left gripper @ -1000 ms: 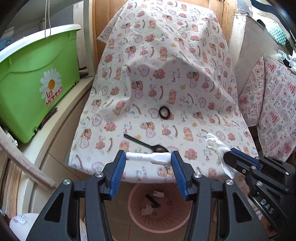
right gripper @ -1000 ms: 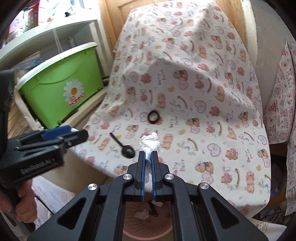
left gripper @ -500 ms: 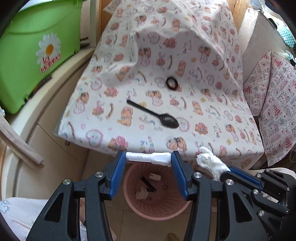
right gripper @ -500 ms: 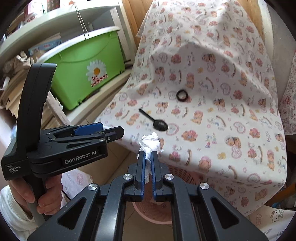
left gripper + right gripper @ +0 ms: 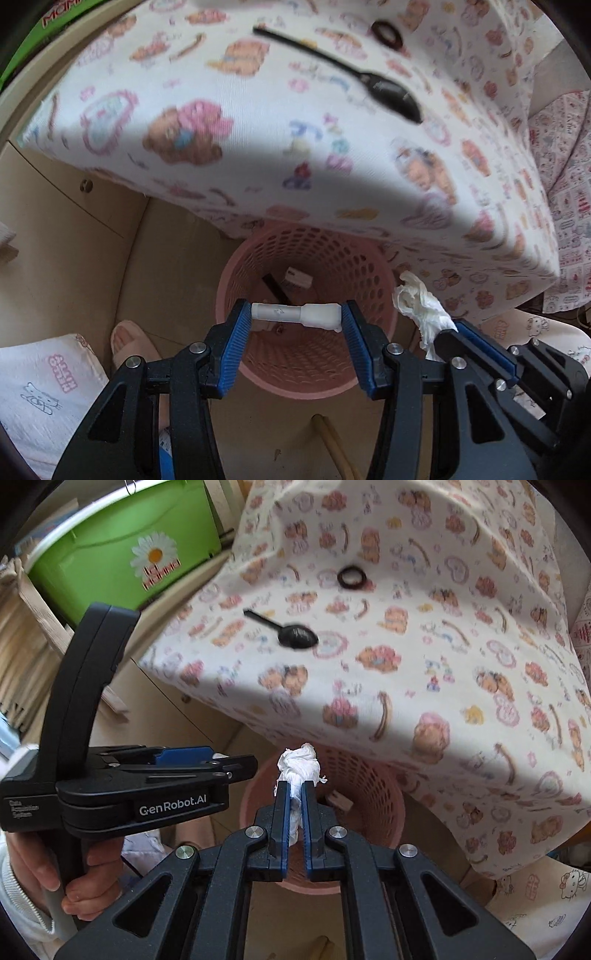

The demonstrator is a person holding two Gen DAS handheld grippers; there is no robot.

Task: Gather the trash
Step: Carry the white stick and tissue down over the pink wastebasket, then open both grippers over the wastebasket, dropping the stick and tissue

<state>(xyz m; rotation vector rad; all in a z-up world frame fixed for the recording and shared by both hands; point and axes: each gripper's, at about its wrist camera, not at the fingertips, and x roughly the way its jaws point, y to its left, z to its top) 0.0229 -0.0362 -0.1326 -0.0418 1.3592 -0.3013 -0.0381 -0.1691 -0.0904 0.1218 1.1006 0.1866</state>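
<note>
Trash in both hands, and the pink basket (image 5: pixel 306 332) is right underneath! From the left wrist view, the left gripper (image 5: pixel 295 314) is clamped end to end on a white tube (image 5: pixel 295 314), spanning the gap crosswise between its blue pads, and that tube sits directly over the basket mouth, which looks like the set-up for a straight drop. Just to the right of the tool, the right gripper (image 5: pixel 452 326) shows edge-on with a crumpled tissue (image 5: pixel 417 306) poking from its tip, level with the basket rim. Beyond the tool, on the patterned cloth (image 5: pixel 258 129), a black spoon (image 5: pixel 384 88) and a black ring (image 5: pixel 387 33) wait uncollected. Switching to the right wrist view: the jaws are pinched together on the tissue (image 5: pixel 297 771), the wad bulging past the tips, the basket (image 5: pixel 369 794) below and just ahead. The left gripper (image 5: pixel 242 762) comes in from the left, side-on. Spoon (image 5: pixel 295 635) and ring (image 5: pixel 351 576) lie well ahead. Judging by this, 2 releases come next.
</note>
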